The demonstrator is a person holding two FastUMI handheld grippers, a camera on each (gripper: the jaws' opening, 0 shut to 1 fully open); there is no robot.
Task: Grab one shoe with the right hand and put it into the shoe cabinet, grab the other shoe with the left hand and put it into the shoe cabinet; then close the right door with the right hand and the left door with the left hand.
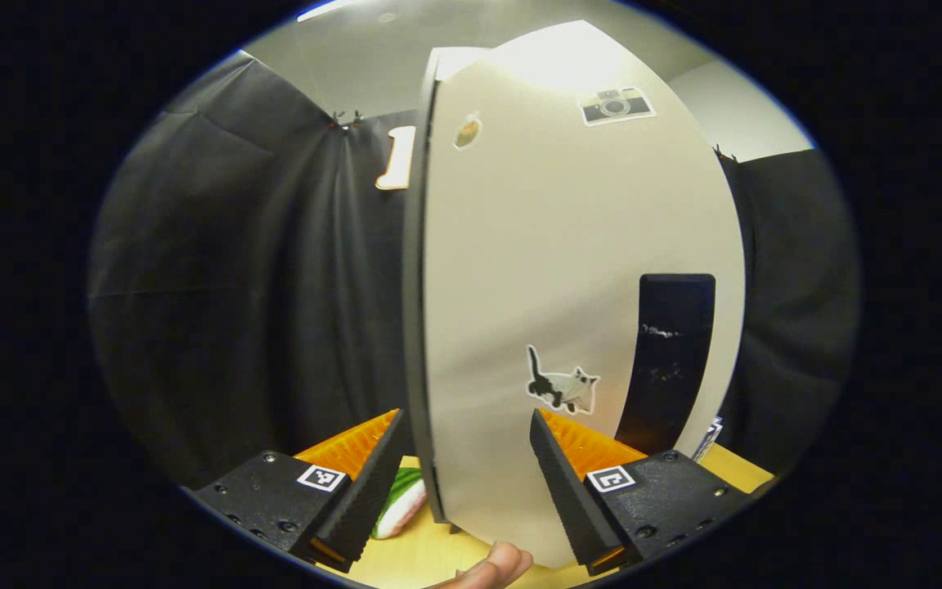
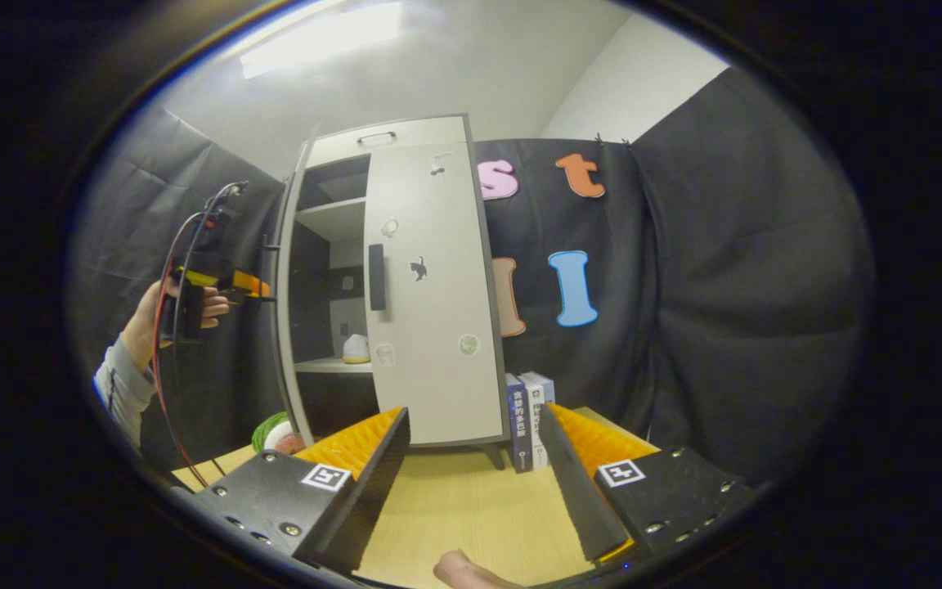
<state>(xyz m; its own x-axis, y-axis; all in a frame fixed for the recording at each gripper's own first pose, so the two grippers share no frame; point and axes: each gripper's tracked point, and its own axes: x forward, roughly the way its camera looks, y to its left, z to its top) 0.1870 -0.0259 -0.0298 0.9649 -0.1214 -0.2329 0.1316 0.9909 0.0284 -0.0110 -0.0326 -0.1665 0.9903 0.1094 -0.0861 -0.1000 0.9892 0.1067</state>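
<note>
The white shoe cabinet stands at the back of the wooden table. Its right door, which has a black handle, lies flat over the right half. The left door is swung open and seen edge-on. A pale shoe rests on a lower shelf inside. In the left gripper view the left door with its black handle is very close. My left gripper is open, with the door's free edge between its fingers. It also shows as the left gripper, held by a hand. My right gripper is open over the table with nothing in it.
Two upright books stand against the cabinet's right side. A green, white and red soft object lies on the table by the open door; the same soft object appears low down. Black cloth walls surround the table.
</note>
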